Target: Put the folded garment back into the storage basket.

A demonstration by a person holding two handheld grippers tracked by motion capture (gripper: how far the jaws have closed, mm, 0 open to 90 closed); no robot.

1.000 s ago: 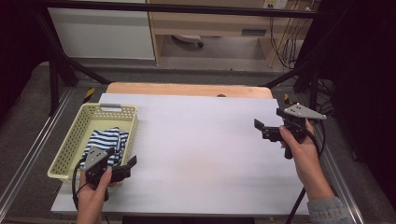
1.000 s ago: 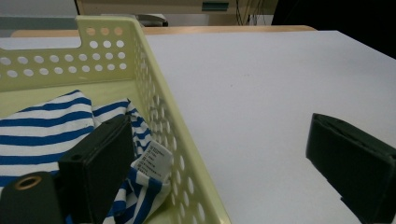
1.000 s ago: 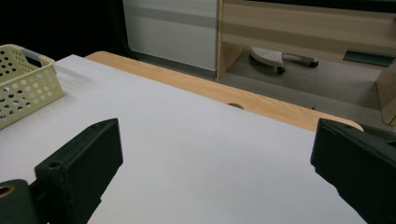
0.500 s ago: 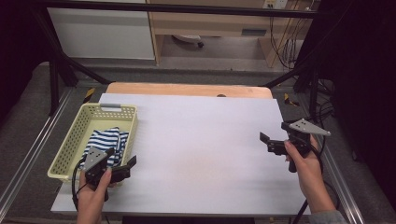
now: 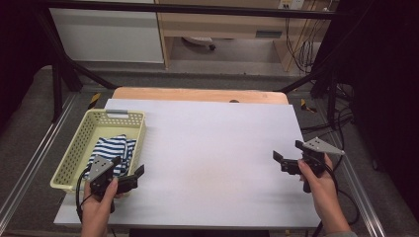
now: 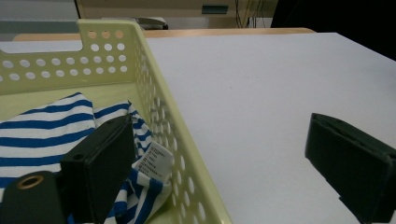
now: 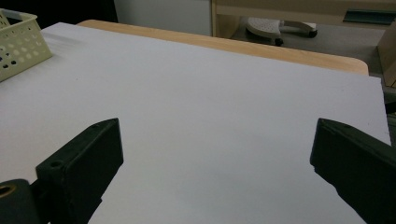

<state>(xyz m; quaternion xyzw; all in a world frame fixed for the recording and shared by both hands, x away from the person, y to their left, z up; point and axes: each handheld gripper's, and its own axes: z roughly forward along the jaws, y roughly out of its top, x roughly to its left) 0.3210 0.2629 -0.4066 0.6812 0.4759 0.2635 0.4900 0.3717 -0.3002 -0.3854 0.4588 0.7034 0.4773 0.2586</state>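
Left gripper (image 5: 129,174), jaws wide, straddles basket (image 6: 154,88) wall by striped cloth (image 6: 42,126), probably pre-grasp. Right gripper (image 5: 289,158) wide, idle. Next: dip in, pinch cloth.

Blue-and-white striped cloth (image 5: 112,150) (tag showing), crumpled in yellow basket (image 5: 79,148)

My left gripper (image 5: 129,174) low at near left, jaws spread wide, nothing between. My right gripper (image 5: 288,156) at far right, jaws wide apart, hand (image 5: 316,178) gripping handle.
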